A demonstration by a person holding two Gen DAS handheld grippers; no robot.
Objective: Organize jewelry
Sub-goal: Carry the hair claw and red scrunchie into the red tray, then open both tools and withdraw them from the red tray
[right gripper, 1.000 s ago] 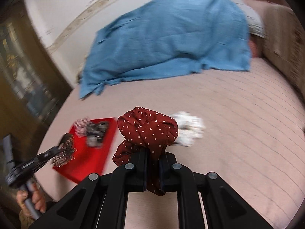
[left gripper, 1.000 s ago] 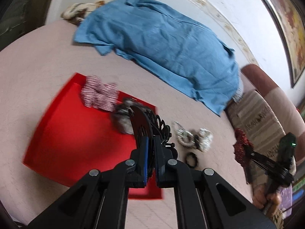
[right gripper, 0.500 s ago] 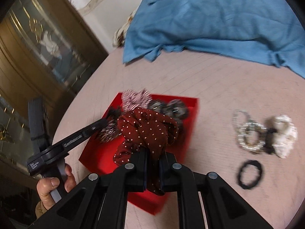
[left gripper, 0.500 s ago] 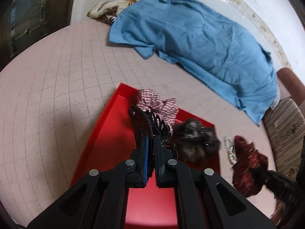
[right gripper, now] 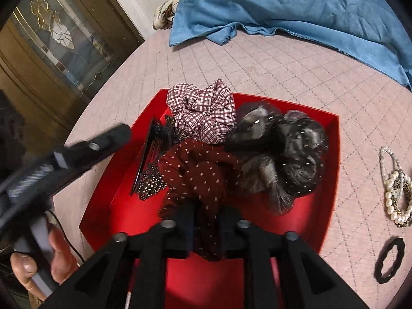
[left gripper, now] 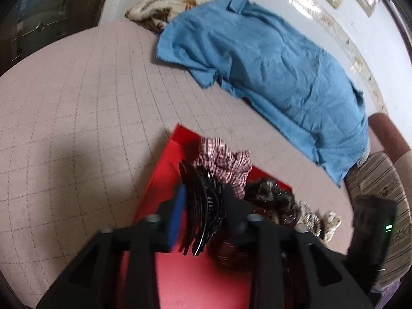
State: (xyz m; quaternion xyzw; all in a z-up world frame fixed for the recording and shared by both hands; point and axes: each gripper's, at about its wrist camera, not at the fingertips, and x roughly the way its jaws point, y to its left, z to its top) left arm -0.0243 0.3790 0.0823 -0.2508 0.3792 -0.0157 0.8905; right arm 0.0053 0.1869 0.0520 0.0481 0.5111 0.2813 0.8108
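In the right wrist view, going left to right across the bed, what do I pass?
Left gripper → black hair claw → dotted maroon scrunchie → dark grey scrunchie → red tray wall → pearl bracelets.

**Partly Hidden Over the Red Tray**

Blurred at lower right of left wrist view: dark device (left gripper: pixel 370 234) with green light. Red tray (right gripper: pixel 332 170) cut by bottom edge, floor largely covered. Pearl strands (left gripper: pixel 312 219) too small to separate. Polka-dot scrunchie (right gripper: pixel 198 170) tail hidden between jaws.
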